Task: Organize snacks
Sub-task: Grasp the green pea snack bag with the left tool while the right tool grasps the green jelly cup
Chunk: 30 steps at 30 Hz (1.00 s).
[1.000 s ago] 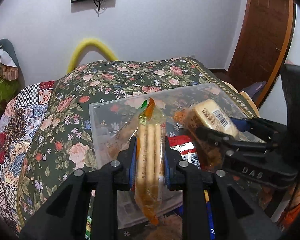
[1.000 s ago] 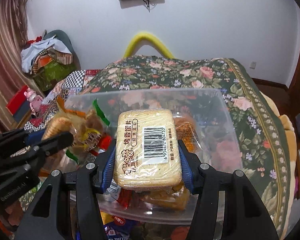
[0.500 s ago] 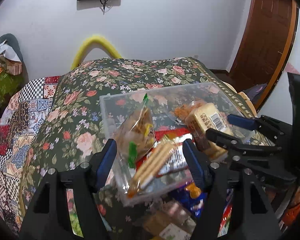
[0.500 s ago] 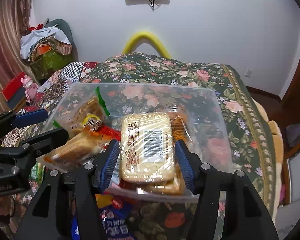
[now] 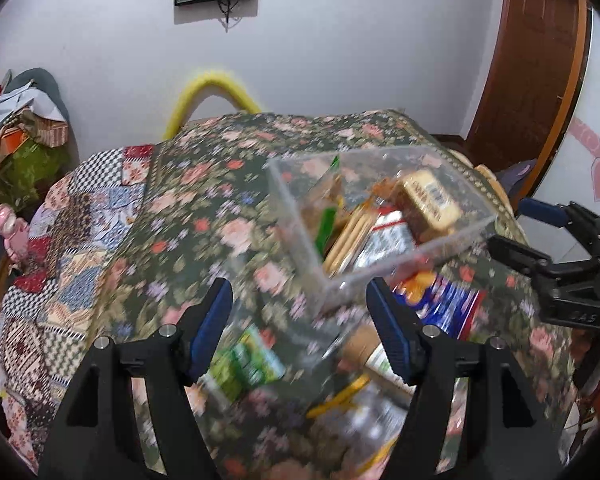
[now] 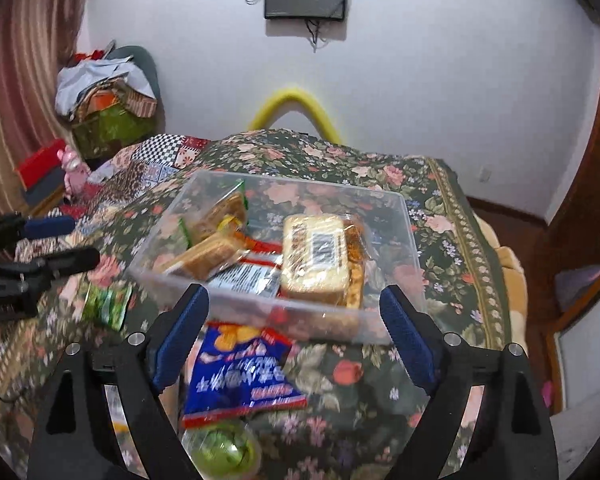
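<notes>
A clear plastic bin (image 6: 396, 208) (image 5: 288, 196) sits on the floral bedspread and holds several snack packs. A yellow cake pack with a barcode (image 6: 314, 254) (image 5: 432, 200) and a biscuit-stick pack (image 6: 204, 254) (image 5: 350, 236) lie inside it. My left gripper (image 5: 300, 320) is open and empty, pulled back from the bin. My right gripper (image 6: 296, 332) is open and empty, just in front of the bin's near wall. Each gripper also shows at the edge of the other's view.
Loose snacks lie on the bedspread in front of the bin: a blue chip bag (image 6: 240, 376) (image 5: 448, 304), a green packet (image 6: 106, 306) (image 5: 244, 364), and a green round item (image 6: 224, 454). A clothes pile (image 6: 104, 96) stands at the far left. A wooden door (image 5: 532, 60) is at right.
Both grippers opened, dropped the biscuit-stick pack and the cake pack into the bin, and pulled back toward me. The left wrist view is blurred from the motion.
</notes>
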{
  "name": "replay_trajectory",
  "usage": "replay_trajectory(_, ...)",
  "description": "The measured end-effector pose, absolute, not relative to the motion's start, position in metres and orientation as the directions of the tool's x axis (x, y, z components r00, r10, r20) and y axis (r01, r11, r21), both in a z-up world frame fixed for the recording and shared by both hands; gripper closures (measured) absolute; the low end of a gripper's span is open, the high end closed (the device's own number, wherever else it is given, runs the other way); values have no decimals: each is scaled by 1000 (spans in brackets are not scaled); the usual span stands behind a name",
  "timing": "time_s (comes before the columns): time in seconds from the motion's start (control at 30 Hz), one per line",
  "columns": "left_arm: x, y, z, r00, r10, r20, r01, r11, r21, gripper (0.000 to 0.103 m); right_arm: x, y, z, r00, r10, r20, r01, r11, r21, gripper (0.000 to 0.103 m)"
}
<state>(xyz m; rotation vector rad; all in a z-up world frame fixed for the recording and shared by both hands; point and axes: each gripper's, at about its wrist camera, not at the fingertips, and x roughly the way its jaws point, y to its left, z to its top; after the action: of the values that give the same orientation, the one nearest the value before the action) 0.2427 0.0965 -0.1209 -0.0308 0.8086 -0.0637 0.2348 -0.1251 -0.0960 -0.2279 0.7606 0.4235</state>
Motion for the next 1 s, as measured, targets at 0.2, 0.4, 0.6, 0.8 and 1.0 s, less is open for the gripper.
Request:
replay_trajectory(0.2, 213, 125, -144, 647, -29, -762, -8, 999, -44, 33, 212, -126, -111, 602, 321, -731, -460, 888, 11, 17)
replay_trajectory(0.4, 199, 150, -179, 590, -19, -808, -80, 993, -82, 33, 198, -131, -141, 539, 303, -786, -434, 900, 49, 17)
replay_trajectory(0.6, 196, 157, -207, 548, -26, -836, -105, 989, -99, 33, 186, -136, -167, 488, 273, -829, -434, 900, 41, 17)
replay_trajectory(0.8, 206, 155, -222, 530, -34, -847, -105, 989, -105, 33, 182, -147, -175, 442, 319, -838, -419, 900, 122, 18)
replay_trajectory(1.0, 224, 155, -226, 533, -63, -843, -109, 984, -143, 33, 179, -140, -173, 422, 343, -839, -450, 883, 134, 18)
